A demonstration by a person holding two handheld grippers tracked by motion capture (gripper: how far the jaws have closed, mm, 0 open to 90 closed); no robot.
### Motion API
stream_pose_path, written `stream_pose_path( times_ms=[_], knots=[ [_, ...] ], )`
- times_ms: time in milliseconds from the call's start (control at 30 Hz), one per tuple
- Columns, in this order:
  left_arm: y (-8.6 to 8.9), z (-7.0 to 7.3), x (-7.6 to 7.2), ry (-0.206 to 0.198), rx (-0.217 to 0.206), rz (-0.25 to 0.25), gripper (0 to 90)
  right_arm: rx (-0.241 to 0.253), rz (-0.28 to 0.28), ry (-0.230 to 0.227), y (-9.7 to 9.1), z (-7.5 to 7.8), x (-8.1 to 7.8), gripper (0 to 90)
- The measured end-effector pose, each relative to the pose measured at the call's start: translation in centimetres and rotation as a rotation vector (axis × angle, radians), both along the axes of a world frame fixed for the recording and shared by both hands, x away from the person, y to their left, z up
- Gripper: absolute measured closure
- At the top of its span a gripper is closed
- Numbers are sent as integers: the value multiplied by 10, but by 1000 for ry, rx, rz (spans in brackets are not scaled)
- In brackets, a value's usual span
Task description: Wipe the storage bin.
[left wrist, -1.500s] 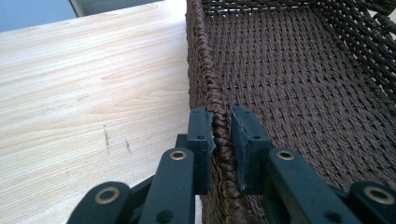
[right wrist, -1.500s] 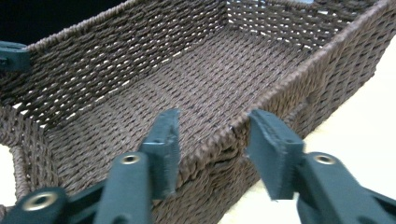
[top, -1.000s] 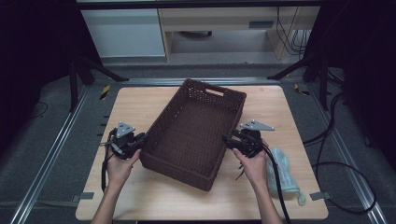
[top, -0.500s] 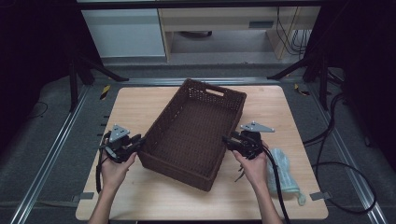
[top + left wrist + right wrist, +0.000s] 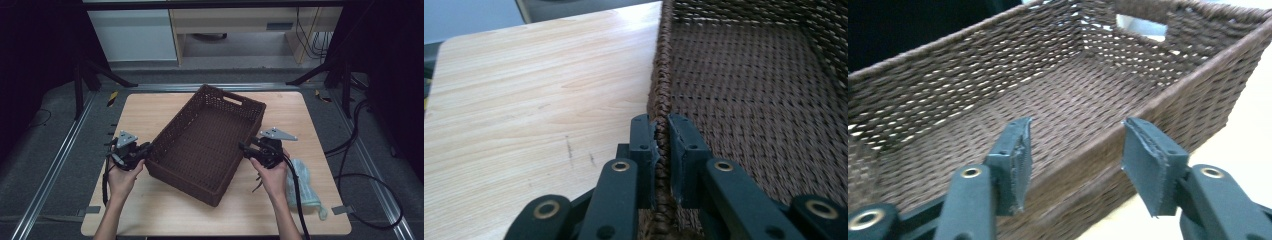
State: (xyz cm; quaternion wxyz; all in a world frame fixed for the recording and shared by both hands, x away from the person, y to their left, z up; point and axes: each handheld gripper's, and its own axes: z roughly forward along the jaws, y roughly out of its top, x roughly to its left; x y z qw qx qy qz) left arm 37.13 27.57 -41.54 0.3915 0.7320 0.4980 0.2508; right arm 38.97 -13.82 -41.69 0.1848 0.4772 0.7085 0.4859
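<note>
While a brown woven basket sits askew across the middle of the wooden table, we grip its left long wall with our left gripper, the two black jaws pinched together on the plaited rim, one pad outside and one inside, as the left gripper view shows. Our right gripper stands at the opposite long wall, toward the table's right edge; in the right gripper view its jaws straddle the rim with clear gaps on both sides, having just been opening, and neither pad presses the weave. We see the basket's far short wall, with its cut-out handle, pointing toward the table's far right corner, and its near corner reaching toward the front edge. A clear plastic bag lies crumpled by the right front corner, just beside our right hand. Our left hand rests near the left edge.
</note>
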Motion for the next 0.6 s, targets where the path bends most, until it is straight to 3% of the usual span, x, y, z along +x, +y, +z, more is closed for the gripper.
stream_pose_path(
  times_ms=[200, 300, 433, 533, 600],
  knots=[
    [1, -1, 3, -11, 1, 20, 786, -20, -63, 5, -2, -6, 17, 392],
    [4, -2, 7, -11, -2, 31, 774, -20, -60, 22, -1, -12, 22, 383],
    [8, -1, 13, -8, -18, 47, 754, -7, -55, 30, 5, -14, 20, 391],
    [8, -1, 11, -22, 8, 61, 692, -6, -65, 39, 6, -14, 19, 400],
    [10, 2, 6, -32, -8, 59, 645, 4, -70, 44, 5, -15, 18, 406]
  ],
)
